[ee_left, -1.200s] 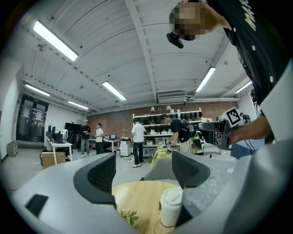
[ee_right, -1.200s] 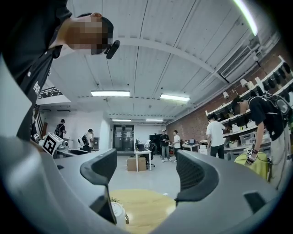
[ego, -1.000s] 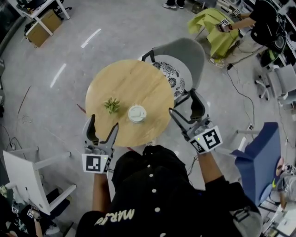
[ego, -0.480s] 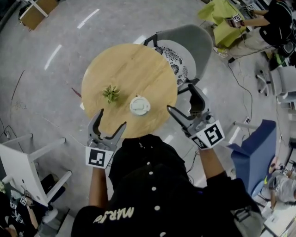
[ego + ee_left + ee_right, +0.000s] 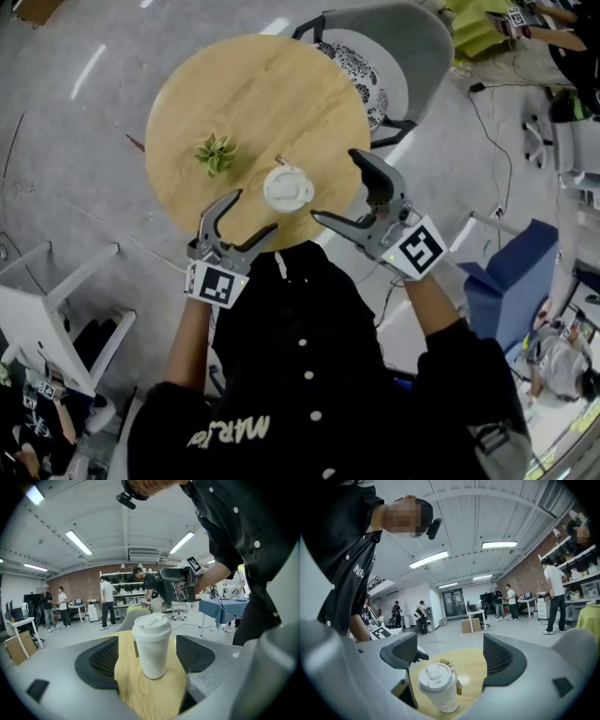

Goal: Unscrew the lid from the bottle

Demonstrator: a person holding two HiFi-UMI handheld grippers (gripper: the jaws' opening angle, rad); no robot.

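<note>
now, bottle (image 5: 288,190): white, upright on the round worktop (image 5: 253,94), close to the edge nearest the person; nothing touches it.
lid (image 5: 151,626): white, seated on top; by my reading not yet turned.
left gripper (image 5: 255,212): jaws spread and empty; the bottle stands ahead of the gap, about centred.
right gripper (image 5: 335,185): jaws spread wide and have just been opening; nothing is between them, and the bottle sits ahead and low, nearer one jaw than the other.
risk, knock: coming in off-centre, a right jaw tip could clip the bottle and topple it; it looks tall and light.
risk, edge: a shove toward the person could push it off the worktop.
risk, grip: with a weak hold on the body, the bottle may spin along with the lid; too hard a squeeze might dent it.
risk, crowding: two grippers aimed at one small thing may bump each other.
plant (image 5: 215,153): small, green, apart to the left; little danger.
</note>
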